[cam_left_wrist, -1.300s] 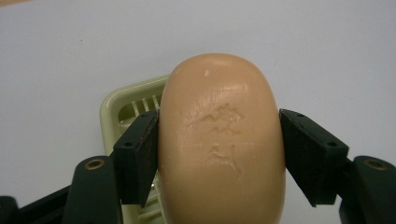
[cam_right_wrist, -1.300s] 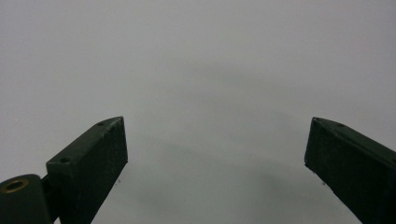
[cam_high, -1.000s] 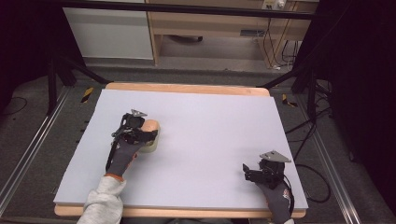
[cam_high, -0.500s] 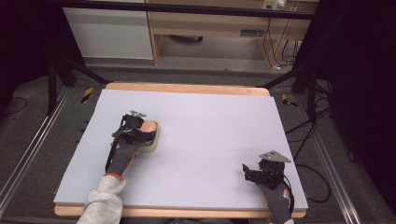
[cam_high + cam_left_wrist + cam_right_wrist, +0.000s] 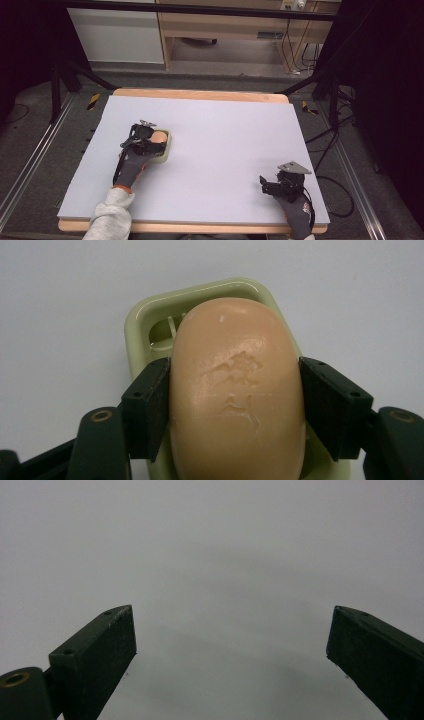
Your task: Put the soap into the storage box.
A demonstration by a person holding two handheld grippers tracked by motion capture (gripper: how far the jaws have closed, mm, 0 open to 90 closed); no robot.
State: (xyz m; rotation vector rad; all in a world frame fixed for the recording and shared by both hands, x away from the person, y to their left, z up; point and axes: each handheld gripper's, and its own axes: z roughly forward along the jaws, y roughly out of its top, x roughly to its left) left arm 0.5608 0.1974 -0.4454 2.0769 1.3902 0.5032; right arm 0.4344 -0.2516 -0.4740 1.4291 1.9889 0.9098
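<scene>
The left gripper [image 5: 235, 405] is squeezing its fingers against the soap [image 5: 237, 390], sitting in a dish [image 5: 145, 320] toward the counter's [image 5: 225, 130] left edge. The right gripper [image 5: 230, 660] is hovering with fingers spread wide near the front right corner.

You have one bar of soap [image 5: 237, 390], peach-coloured, and one pale green soap dish [image 5: 145, 320] under it. You are working with two grippers: the left gripper [image 5: 147, 141] and the right gripper [image 5: 277, 186], each with two black jaws. There is one table [image 5: 225, 135], covered by a single pale sheet. One grey sleeve [image 5: 112, 217] shows at your left forearm.
</scene>
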